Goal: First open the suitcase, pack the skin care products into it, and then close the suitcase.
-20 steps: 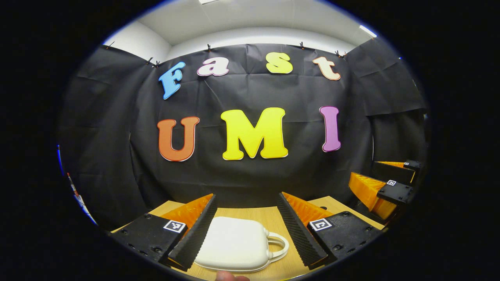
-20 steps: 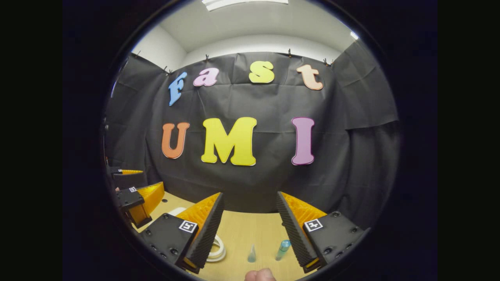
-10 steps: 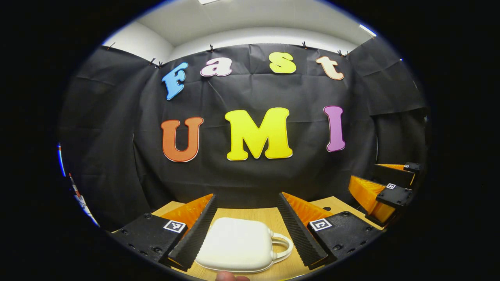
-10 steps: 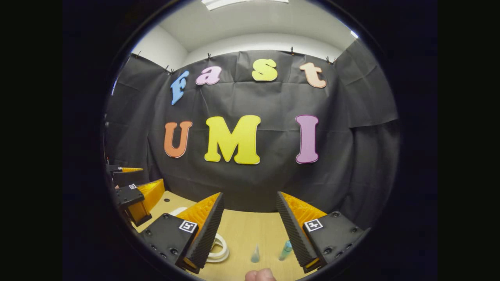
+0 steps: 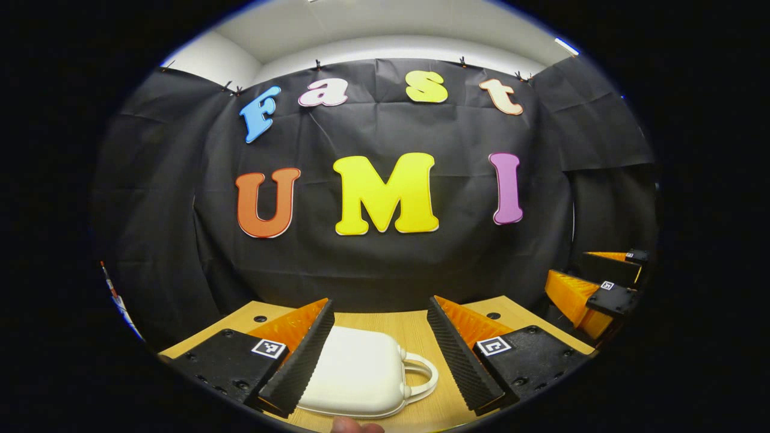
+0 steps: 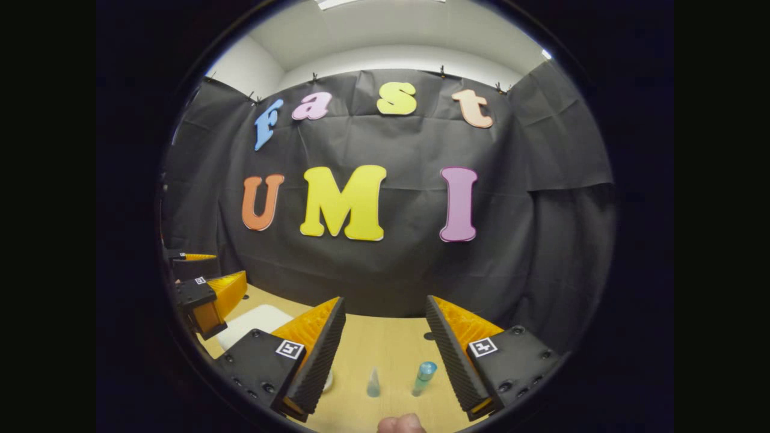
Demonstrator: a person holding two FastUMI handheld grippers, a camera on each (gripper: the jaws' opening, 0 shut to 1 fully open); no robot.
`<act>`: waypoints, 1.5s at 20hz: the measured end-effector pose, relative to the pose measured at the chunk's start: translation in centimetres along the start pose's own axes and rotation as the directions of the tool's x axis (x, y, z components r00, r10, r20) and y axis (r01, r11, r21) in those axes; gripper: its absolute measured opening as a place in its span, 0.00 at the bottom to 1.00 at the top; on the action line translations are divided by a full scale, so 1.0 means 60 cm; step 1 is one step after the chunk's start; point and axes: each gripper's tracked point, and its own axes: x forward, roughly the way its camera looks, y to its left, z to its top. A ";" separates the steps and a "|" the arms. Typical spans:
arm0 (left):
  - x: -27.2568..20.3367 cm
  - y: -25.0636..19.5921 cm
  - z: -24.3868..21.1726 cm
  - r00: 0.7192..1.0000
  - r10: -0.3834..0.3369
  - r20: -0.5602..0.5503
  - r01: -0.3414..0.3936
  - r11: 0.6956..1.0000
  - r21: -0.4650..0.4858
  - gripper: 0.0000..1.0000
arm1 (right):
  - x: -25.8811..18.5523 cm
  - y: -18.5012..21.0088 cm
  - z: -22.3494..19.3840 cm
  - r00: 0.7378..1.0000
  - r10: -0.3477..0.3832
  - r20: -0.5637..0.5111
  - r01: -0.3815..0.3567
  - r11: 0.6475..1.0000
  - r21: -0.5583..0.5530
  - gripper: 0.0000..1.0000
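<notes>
Left gripper view: the left gripper [image 5: 380, 343] hangs with jaws open over the closed white suitcase [image 5: 361, 374] on the bench [image 5: 415, 328]; a careless nudge could slide it rather than lift its lid.

Right gripper view: the right gripper [image 6: 385, 340], jaws open, faces a cone [image 6: 373, 383] and blue tube [image 6: 423, 377] (both upright, likely to topple if clipped).
</notes>
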 end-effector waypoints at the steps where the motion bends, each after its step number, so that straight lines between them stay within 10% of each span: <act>1: 0.004 -0.008 -0.008 1.000 -0.006 -0.010 0.007 1.000 0.020 0.99 | 0.001 -0.009 -0.006 1.000 -0.007 -0.007 0.007 1.000 0.000 0.80; 9: 0.049 -0.111 -0.152 0.976 -0.120 -0.181 0.171 0.937 0.304 0.99 | -0.001 -0.126 -0.068 0.993 -0.093 -0.075 0.090 0.995 -0.045 0.80; 18: 0.068 -0.156 -0.369 0.882 -0.050 -0.469 0.359 0.715 0.600 0.94 | -0.020 -0.240 -0.137 0.971 -0.192 -0.145 0.192 0.981 -0.014 0.80; 25: 0.112 -0.142 -0.414 0.841 0.068 -0.536 0.390 0.611 0.689 0.65 | -0.039 -0.244 -0.167 0.968 -0.175 -0.181 0.182 0.983 0.022 0.81; 27: 0.110 -0.139 -0.432 0.820 0.091 -0.565 0.397 0.619 0.677 0.40 | -0.045 -0.244 -0.171 0.966 -0.181 -0.183 0.189 0.982 0.022 0.80; 30: 0.101 -0.154 -0.419 0.814 0.081 -0.575 0.419 0.604 0.678 0.30 | -0.050 -0.243 -0.162 0.967 -0.193 -0.166 0.197 0.980 0.007 0.80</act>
